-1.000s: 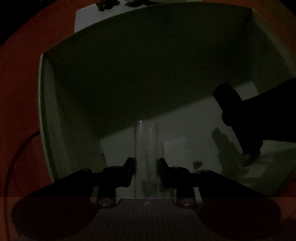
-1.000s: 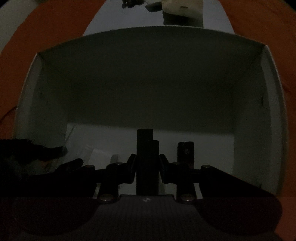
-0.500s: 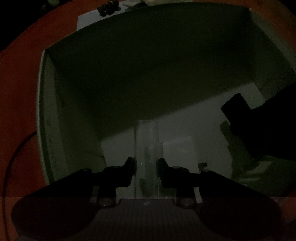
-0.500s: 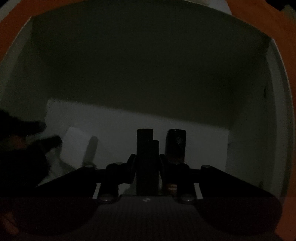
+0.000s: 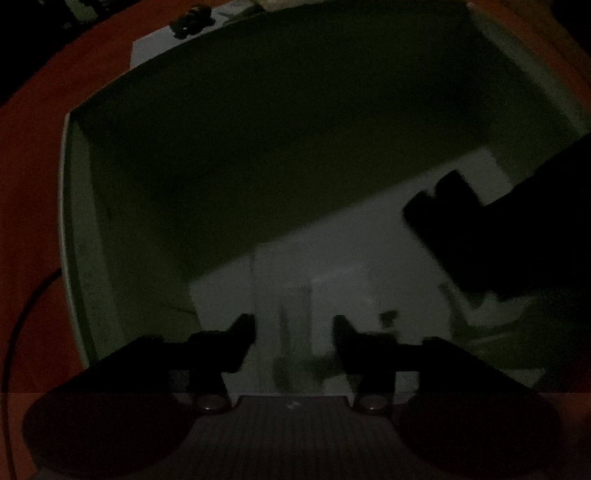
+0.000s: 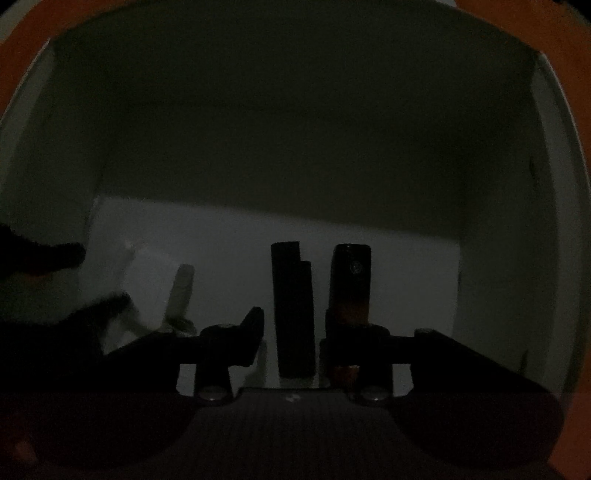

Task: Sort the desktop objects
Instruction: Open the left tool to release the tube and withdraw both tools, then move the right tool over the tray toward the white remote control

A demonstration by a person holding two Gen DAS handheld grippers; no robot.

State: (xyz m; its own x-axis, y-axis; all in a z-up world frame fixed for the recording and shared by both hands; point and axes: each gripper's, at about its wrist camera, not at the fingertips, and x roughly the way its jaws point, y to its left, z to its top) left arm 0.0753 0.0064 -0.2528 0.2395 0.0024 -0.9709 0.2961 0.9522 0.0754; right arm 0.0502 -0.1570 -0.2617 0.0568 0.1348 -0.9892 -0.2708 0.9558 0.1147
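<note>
Both grippers reach into a dim white box [image 5: 75, 221]. My left gripper [image 5: 293, 330] is open; a clear plastic tube [image 5: 282, 295] lies loose between its fingers on the box floor. My right gripper [image 6: 291, 328] is open; a flat black bar [image 6: 291, 310] lies between its fingers, touching neither. A dark cylinder with an orange lower end [image 6: 351, 284] stands just right of the bar. The right gripper shows as a dark shape in the left wrist view [image 5: 480, 236]. The left gripper shows at the left of the right wrist view [image 6: 44, 258].
The box [image 6: 546, 184] sits on an orange surface [image 5: 29, 184]. A pale tube [image 6: 179, 291] and pale wrappers [image 5: 487, 314] lie on the box floor. Beyond the box is a white sheet [image 5: 147, 48] with small dark objects [image 5: 190, 20]. A black cable [image 5: 22, 314] runs at the left.
Both grippers have opened. The left has let go of the clear tube and the right has let go of the black bar. Both have moved deeper into the box.
</note>
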